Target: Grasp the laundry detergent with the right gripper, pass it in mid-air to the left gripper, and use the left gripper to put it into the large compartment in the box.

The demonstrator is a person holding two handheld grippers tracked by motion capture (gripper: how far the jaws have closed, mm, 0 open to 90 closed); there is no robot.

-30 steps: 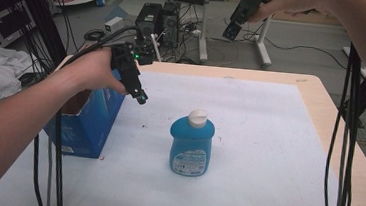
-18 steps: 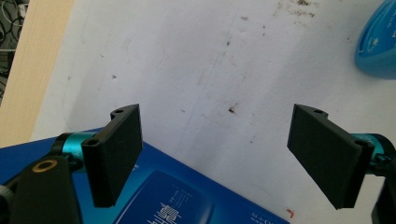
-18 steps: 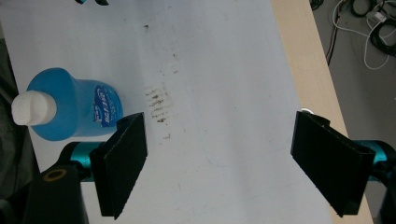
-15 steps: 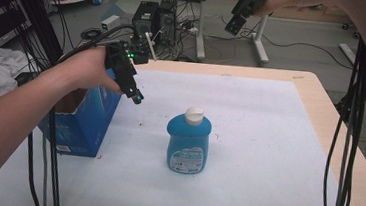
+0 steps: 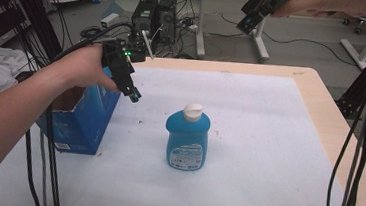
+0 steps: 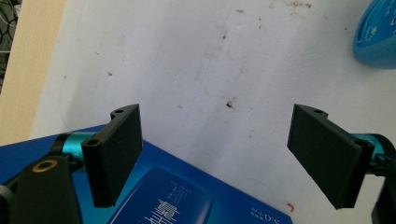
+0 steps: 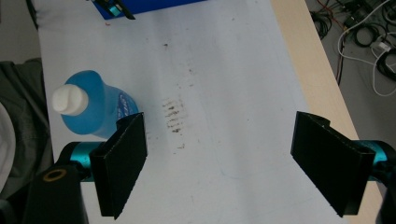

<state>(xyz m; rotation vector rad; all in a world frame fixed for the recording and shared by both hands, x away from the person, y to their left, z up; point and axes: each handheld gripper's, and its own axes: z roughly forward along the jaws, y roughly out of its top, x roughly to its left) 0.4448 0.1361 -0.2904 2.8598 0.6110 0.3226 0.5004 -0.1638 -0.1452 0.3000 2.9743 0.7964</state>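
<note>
A blue soap bottle (image 5: 186, 141) with a white cap stands upright near the middle of the white table; it also appears at the left (image 7: 95, 105) in the right gripper view and at the top right corner (image 6: 377, 39) in the left gripper view. My left gripper (image 5: 132, 92) hovers above the top edge of an open blue carton (image 5: 86, 119), left of the bottle, jaws wide apart and empty (image 6: 217, 156). My right gripper (image 5: 247, 22) is held high beyond the table's far edge, open and empty (image 7: 219, 161), looking down on the table.
The blue carton (image 6: 177, 198) stands at the table's left side. The white sheet (image 5: 268, 140) has small dark stains. A bare wooden edge (image 5: 338, 141) runs along the right. Black cables (image 5: 357, 148) hang at the right; electronics and cables lie on the floor behind.
The right gripper has drifted to the right above the far edge. The left gripper, bottle and carton stay where they were.
</note>
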